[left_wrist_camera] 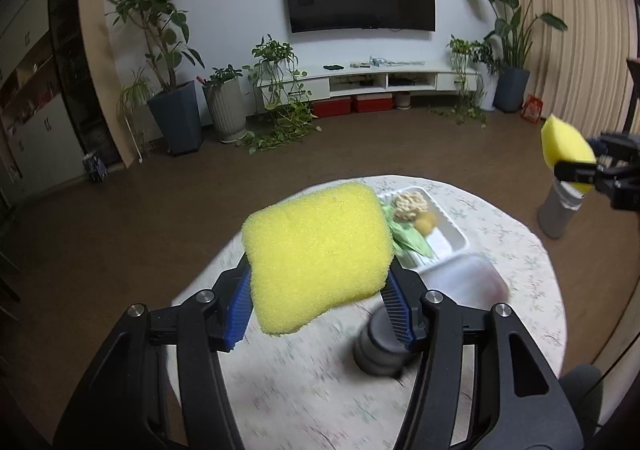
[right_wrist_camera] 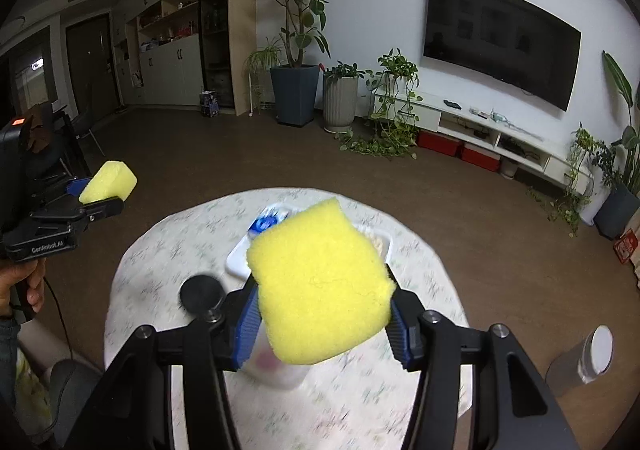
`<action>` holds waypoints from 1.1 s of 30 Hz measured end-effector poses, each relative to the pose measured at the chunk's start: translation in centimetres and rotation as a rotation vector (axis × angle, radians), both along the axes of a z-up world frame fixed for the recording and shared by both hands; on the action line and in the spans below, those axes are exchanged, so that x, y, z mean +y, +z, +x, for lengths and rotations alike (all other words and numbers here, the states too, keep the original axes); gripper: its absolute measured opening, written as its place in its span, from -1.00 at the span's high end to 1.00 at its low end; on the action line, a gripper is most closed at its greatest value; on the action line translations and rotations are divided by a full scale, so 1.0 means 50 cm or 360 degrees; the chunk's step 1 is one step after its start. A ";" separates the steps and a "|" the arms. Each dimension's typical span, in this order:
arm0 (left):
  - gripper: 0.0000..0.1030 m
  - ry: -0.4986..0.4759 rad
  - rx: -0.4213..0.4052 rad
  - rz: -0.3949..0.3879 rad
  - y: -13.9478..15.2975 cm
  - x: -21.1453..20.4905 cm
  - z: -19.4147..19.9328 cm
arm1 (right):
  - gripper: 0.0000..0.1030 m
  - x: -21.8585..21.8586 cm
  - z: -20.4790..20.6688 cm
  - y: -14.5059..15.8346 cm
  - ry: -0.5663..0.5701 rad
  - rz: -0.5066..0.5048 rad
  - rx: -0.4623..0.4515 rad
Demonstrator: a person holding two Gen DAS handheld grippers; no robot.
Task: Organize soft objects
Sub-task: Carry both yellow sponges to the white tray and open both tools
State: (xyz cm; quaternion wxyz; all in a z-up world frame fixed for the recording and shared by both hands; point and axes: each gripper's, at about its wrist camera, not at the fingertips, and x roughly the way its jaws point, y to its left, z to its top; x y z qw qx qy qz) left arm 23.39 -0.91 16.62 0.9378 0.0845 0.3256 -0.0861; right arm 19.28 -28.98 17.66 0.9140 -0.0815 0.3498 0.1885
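The left gripper (left_wrist_camera: 320,290) pinches a yellow sponge (left_wrist_camera: 318,258) between its blue fingers (left_wrist_camera: 239,310), held in the air above the round worktop (left_wrist_camera: 520,270). The right gripper (right_wrist_camera: 324,314) likewise pinches a second sponge (right_wrist_camera: 320,286) above the same worktop. Below them on the worktop lie a white tray (left_wrist_camera: 448,230) with food items, a clear container (left_wrist_camera: 468,282) just beside the tray, and a dark round lid (right_wrist_camera: 201,294) near the container. A grey cylinder (right_wrist_camera: 580,366) stands on the floor, well apart from the worktop.
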 end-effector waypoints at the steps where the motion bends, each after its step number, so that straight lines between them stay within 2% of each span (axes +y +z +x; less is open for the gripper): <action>1: -0.05 0.0000 0.0009 0.0016 0.003 -0.002 0.022 | -0.09 0.003 0.018 0.004 0.0001 -0.0015 -0.0002; 7: -0.05 -0.0028 0.0107 0.0061 -0.017 -0.006 0.151 | -0.10 0.018 0.146 0.004 0.0005 -0.0048 0.0047; 13: -0.05 -0.0106 0.0265 0.0092 -0.097 -0.042 0.272 | -0.10 0.034 0.270 -0.068 -0.0001 -0.0078 0.0147; 18: -0.05 -0.0180 0.0393 0.0057 -0.179 -0.058 0.349 | -0.10 0.039 0.362 -0.139 0.0020 -0.0094 0.0251; 25: -0.05 -0.0311 0.0549 0.0058 -0.301 -0.083 0.394 | -0.10 0.054 0.453 -0.256 0.0050 -0.0142 0.0432; 33: -0.06 -0.0382 0.0629 0.0050 -0.367 -0.095 0.415 | -0.11 0.086 0.479 -0.381 0.0156 -0.0230 0.0605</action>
